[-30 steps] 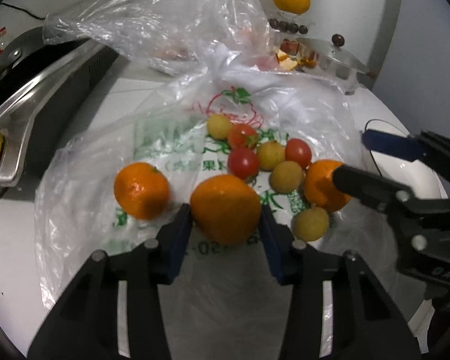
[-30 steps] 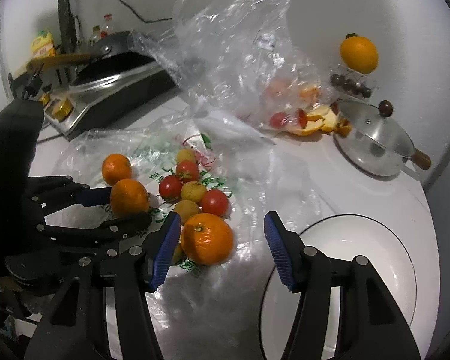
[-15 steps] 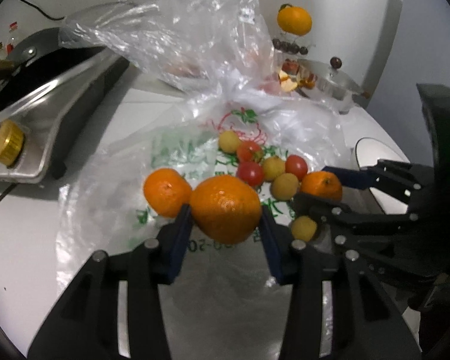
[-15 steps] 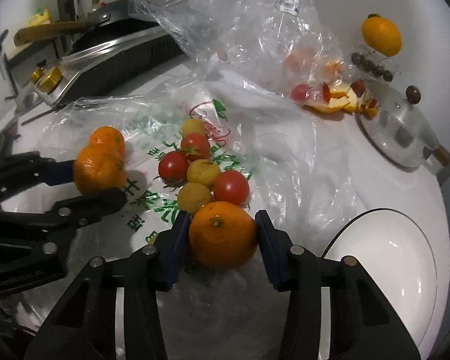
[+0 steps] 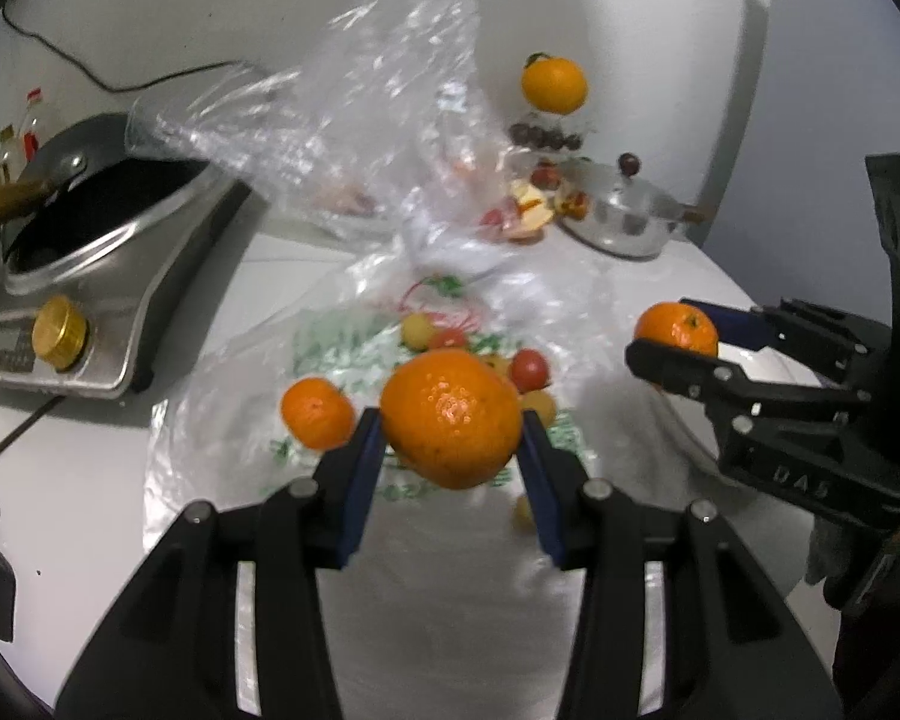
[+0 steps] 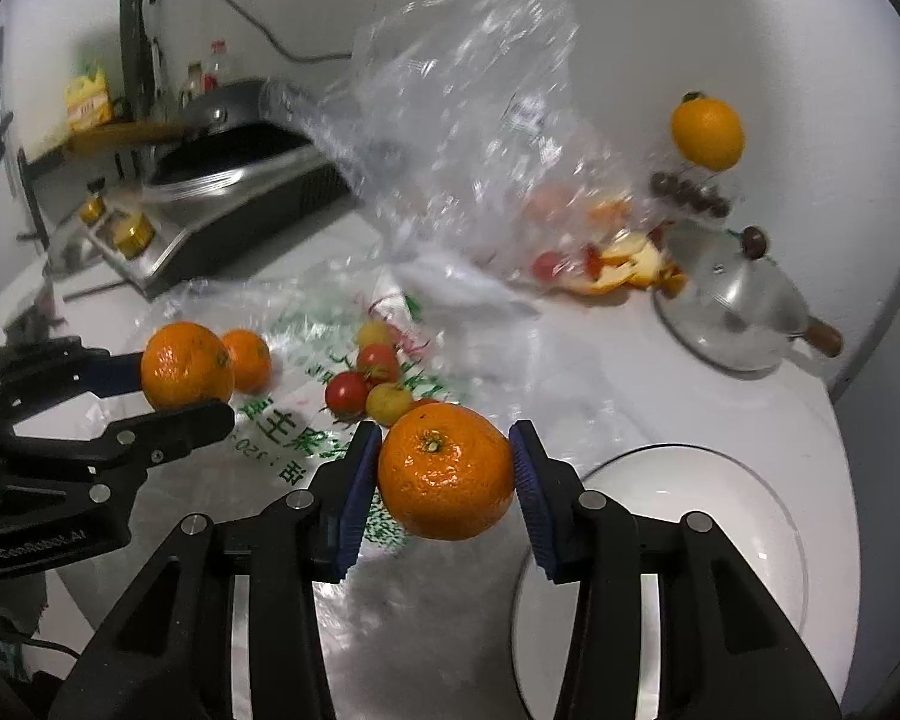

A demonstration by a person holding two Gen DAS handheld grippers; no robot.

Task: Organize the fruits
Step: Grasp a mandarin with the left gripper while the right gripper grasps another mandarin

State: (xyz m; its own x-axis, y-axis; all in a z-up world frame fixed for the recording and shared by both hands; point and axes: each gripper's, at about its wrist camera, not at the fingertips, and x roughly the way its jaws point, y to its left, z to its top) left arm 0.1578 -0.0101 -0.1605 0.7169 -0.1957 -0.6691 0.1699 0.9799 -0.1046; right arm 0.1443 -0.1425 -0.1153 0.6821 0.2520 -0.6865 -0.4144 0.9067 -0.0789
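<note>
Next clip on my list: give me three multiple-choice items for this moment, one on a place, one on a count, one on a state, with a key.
1. Where is the white plate?
A. Under the clear bag
B. On the table, below and right of the right gripper
C. On the cooker

2. How many oranges are held in grippers?
A. None
B. One
C. Two

3. What state is the left gripper in?
A. Shut on an orange
B. Open and empty
C. Shut on a tomato

Key: 1 B, the plate's rim shows beside the right gripper's fingers. 2 C, the left gripper's orange and the right gripper's orange are each clamped between pads. 3 A, both blue pads press on the orange.
</note>
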